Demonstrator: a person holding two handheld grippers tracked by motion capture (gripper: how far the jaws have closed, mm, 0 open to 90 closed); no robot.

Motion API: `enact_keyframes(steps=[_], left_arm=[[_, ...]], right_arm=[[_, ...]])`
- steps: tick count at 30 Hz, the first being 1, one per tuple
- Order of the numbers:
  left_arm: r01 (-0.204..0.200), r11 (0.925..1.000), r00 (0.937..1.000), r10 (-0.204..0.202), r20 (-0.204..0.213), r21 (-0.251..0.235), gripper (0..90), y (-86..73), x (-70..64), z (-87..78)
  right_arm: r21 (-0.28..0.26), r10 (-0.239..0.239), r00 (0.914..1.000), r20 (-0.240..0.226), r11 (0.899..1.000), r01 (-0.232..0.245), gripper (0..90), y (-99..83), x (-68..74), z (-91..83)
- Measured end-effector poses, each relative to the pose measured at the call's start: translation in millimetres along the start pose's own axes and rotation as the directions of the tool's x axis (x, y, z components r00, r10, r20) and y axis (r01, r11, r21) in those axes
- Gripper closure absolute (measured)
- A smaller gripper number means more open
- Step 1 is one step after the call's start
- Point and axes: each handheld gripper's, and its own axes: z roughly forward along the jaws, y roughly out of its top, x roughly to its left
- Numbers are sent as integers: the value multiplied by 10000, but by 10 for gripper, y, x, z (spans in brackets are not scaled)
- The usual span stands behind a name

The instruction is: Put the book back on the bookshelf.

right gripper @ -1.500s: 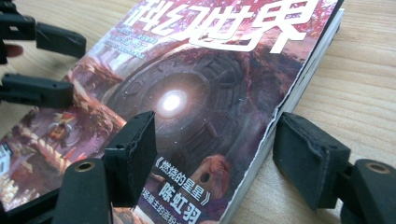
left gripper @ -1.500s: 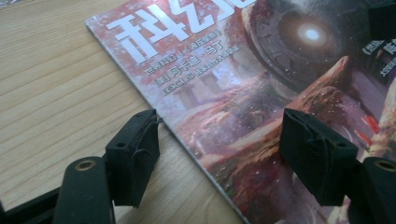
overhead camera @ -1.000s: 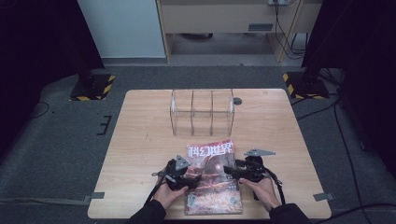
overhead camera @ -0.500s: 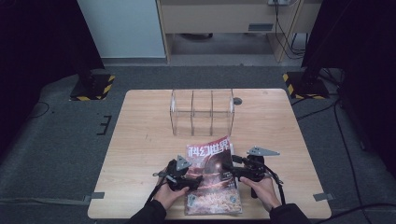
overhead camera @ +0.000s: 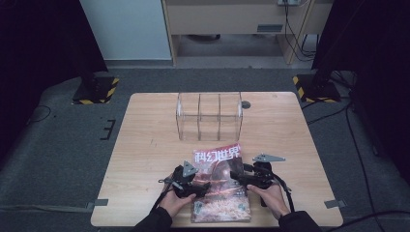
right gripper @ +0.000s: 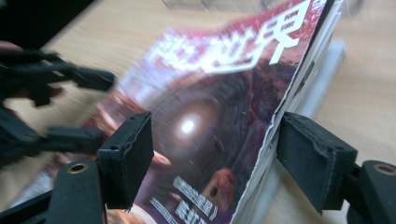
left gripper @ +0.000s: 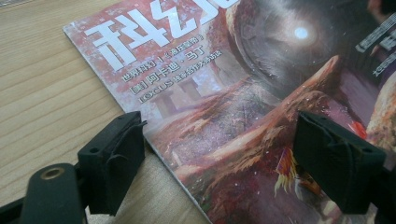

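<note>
At the near edge of the wooden table (overhead camera: 145,145) lies the magazine (overhead camera: 220,183), its red cover up and its title toward the far side, with my two grippers at either side of it. My left gripper (left gripper: 219,154) is wide open, one jaw on bare wood just beside the magazine's left edge and the other over the cover; it holds nothing. My right gripper (right gripper: 215,154) is also spread wide, its jaws straddling the right edge, which stands tilted up off the table so the page block shows; I see no pad pressing the paper, so I judge it not yet gripped. The clear acrylic divider rack (overhead camera: 209,115) stands empty at the far middle, well apart from the magazine. I judge the work barely begun: the grasp, the lift and the carry to a slot are all left.
</note>
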Motion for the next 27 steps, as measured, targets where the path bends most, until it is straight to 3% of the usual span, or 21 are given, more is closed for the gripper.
enact_keyframes(steps=[3, 6, 10, 11, 13, 16, 20, 24, 27], left_arm=[[11, 10000, 10000, -11, -7, -18, 160, -2, -2, 0], [4, 10000, 10000, -4, -8, -20, 156, -3, -4, 2], [-3, 10000, 10000, 3, -5, -20, 149, -3, -6, 3], [-12, 10000, 10000, 12, -7, -22, 148, -3, -7, 5], [-14, 10000, 10000, 14, -7, -22, 147, -4, -8, 5], [-13, 10000, 10000, 13, -4, -22, 146, -3, -8, 5], [8, 10000, 10000, -8, 6, -25, 146, -4, -6, 4], [36, 10000, 10000, -36, 10, -48, 147, -5, -5, 4], [34, 10000, 10000, -34, -2, -70, 144, -8, -9, 6]], right_arm=[[462, 81, 9997, 223, 9989, -92, 270, -22, -15, 31], [365, 89, 9999, 129, 9993, -94, 263, -18, -15, 27], [-30, 251, 9993, -269, 9997, -251, 271, 4, -15, -20], [-655, 279, 9969, -732, 9973, -327, 300, 41, 8, -66], [-1057, 77, 9946, -1036, 9942, -188, 305, 71, 44, -86], [-1301, -154, 9940, -1083, 9915, 12, 291, 82, 100, -77], [-776, -161, 9982, -586, 9969, 115, 273, 43, 73, -27], [-253, 273, 9990, -340, 9993, -282, 272, 17, 20, -7], [-1, 335, 9994, -117, 9994, -335, 270, -10, 9, 20]])
